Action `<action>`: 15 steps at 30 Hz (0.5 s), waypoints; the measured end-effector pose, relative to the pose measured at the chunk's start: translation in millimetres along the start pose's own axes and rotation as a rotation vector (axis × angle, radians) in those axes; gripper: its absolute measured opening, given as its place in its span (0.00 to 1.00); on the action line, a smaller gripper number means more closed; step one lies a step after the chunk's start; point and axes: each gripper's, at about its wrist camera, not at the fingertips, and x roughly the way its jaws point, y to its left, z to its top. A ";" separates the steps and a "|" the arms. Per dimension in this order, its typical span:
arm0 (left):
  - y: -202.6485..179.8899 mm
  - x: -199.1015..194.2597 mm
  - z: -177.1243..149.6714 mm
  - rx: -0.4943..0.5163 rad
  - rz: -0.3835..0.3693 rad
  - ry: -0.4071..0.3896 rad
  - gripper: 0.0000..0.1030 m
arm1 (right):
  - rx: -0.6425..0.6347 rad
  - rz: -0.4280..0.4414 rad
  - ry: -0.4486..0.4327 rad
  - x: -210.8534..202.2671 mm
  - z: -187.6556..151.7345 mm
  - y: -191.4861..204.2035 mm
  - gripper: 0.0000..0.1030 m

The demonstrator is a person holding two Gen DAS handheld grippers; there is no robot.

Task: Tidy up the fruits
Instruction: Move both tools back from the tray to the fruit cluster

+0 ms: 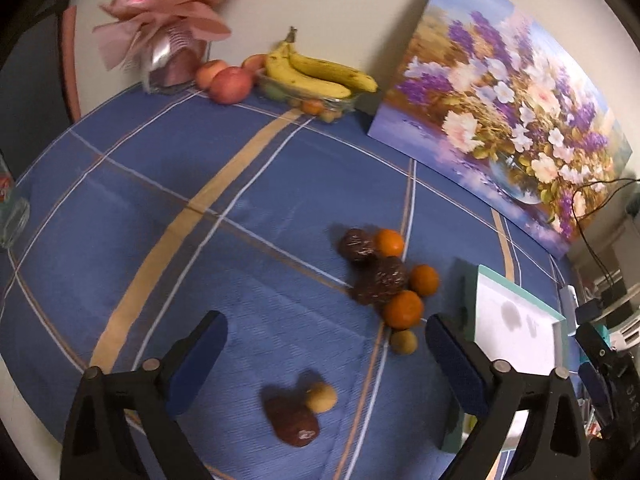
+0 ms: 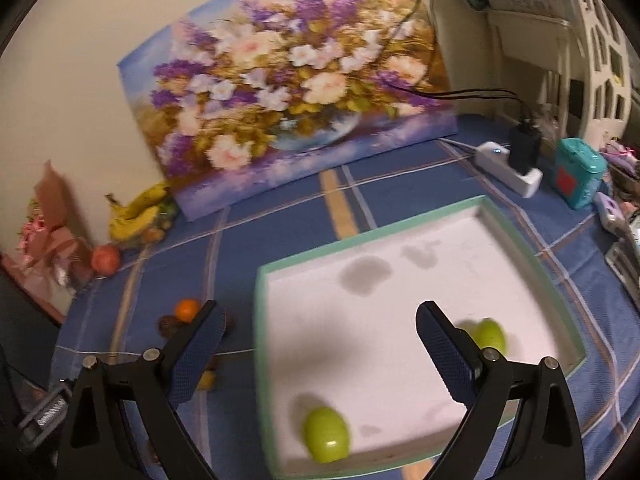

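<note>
Sitting inside the white tray (image 2: 520, 240) with its green rim, you've got two green fruits: one green fruit (image 2: 327, 434) low between your right gripper's (image 2: 320, 344) jaws, nearer the left one, and a second green fruit (image 2: 490, 334) just behind the right jaw, partly hidden by it. Those jaws are spread wide, nothing between the pads.

Over on your left gripper (image 1: 326, 354), jaws are spread wide too and holding nothing. Right between them lies a dark brown fruit (image 1: 294, 424) touching a small tan fruit (image 1: 321, 397). Further out ahead, toward the right jaw, there's a cluster: three oranges (image 1: 404, 309) packed against dark wrapped-looking fruits (image 1: 384, 276), with another small tan fruit (image 1: 404, 341) just beside the nearest orange. The tray's corner shows just beyond your right jaw in this view.

All of it rests on the blue plaid tablecloth (image 1: 200, 240). Far ahead of the left jaws, against the wall, you see bananas (image 1: 320, 70) on a clear dish, red apples (image 1: 230, 82) beside them, a pink bouquet (image 1: 168, 20), and the flower painting (image 1: 508, 100) leaning off to the right.
</note>
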 end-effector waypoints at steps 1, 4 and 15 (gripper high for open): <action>3.9 0.0 -1.6 -0.010 -0.010 0.011 0.89 | -0.005 0.008 0.007 0.9 -1.0 3.9 0.93; 21.3 7.2 -10.5 -0.070 -0.042 0.079 0.84 | -0.032 0.036 0.040 7.4 -5.9 18.2 0.81; 43.8 30.6 -31.4 -0.183 -0.091 0.247 0.61 | -0.081 0.093 0.148 28.7 -25.7 52.0 0.64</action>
